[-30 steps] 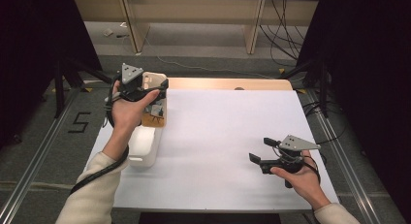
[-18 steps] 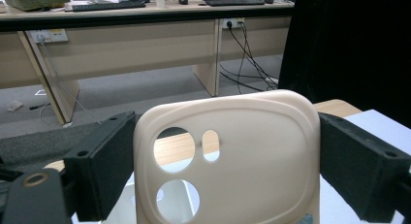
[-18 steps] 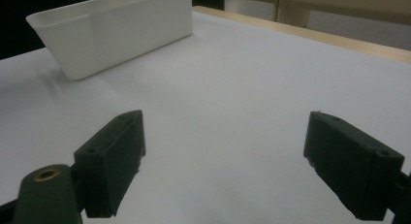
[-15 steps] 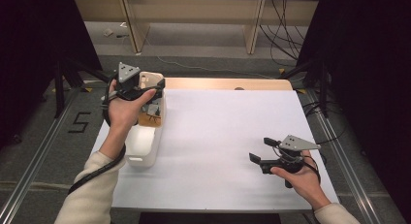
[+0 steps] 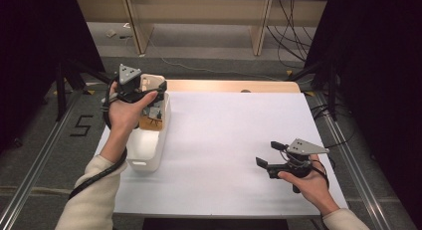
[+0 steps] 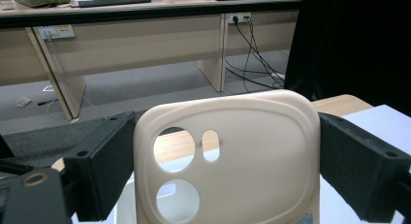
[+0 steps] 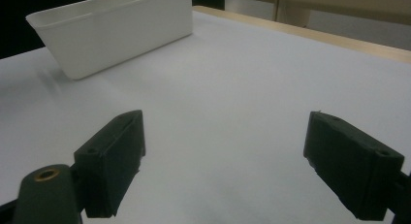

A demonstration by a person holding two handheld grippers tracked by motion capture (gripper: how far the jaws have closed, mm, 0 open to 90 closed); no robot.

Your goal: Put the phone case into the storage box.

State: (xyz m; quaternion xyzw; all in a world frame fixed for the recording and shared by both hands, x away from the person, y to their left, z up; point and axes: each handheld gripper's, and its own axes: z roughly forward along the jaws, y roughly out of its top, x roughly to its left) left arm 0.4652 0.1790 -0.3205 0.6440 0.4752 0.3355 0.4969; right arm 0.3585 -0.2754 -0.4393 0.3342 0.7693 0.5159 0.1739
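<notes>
- Worktop (image 5: pixel 224 140) from the high view first: a white sheet over wood, with a white bin (image 5: pixel 149 145) sitting at its left edge. The left claw (image 5: pixel 149 88) is up above the far end of that bin, and a cream phone case (image 5: pixel 153 82) pokes out of it. Something brown and grey lies inside the bin under the hand, too small to name.
- Same view, right side: the right claw (image 5: pixel 266 154) hangs low over bare worktop, well apart from the bin, with nothing between its jaws.
- Left gripper view now: the phone case (image 6: pixel 228 161) stands upright, camera holes on the left, and both black pads press its side edges, so the left claw is clenched on the case across its width. Beyond it run a desk front, cables and a grey floor.
- My read: the case looks freshly lifted clear of the bin and wants carrying out over the open sheet. Keep the squeeze steady and light, since a soft case gripped by its edges could bow and pop out. Clear the bin's rim before swinging across.
- Right gripper view: the jaws stand wide and released over plain white worktop, and the bin (image 7: pixel 116 27) is across the way at upper left.
- Best play, I'd say: keep that right claw spread and ready to steady the case when it is set down.
</notes>
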